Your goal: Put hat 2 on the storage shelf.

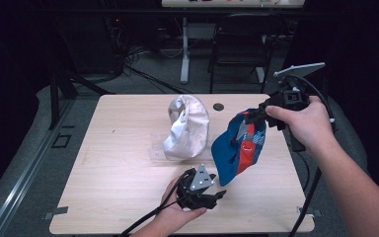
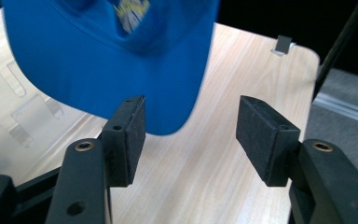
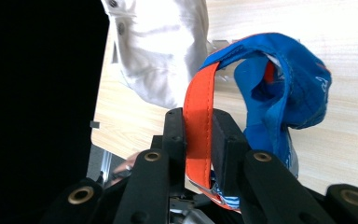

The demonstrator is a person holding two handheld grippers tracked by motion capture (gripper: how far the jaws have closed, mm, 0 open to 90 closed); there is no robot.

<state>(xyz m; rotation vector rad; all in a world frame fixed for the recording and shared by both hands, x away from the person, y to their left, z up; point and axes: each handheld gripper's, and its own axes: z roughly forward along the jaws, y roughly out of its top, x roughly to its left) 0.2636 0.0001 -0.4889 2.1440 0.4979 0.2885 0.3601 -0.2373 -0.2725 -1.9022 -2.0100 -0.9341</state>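
A blue cap (image 1: 239, 145) with red and white panels hangs above the right half of the table. My right gripper (image 1: 251, 117) is shut on its orange band (image 3: 199, 116), and the rest of the blue cap (image 3: 284, 93) droops below the jaws (image 3: 198, 135). Near the table's front edge my left gripper (image 1: 217, 195) is held in a hand, just under the cap's lower edge. Its pads stand wide apart with bare wood between them (image 2: 191, 135), and the blue brim (image 2: 112, 60) hangs just beyond the left pad without touching it.
A white cap (image 1: 187, 128) sits on a clear plastic stand (image 1: 155, 148) at the table's middle. The wooden table (image 1: 118, 187) has a cable hole (image 1: 218, 106) near its far edge. A dark chair (image 1: 237, 44) and table legs stand behind.
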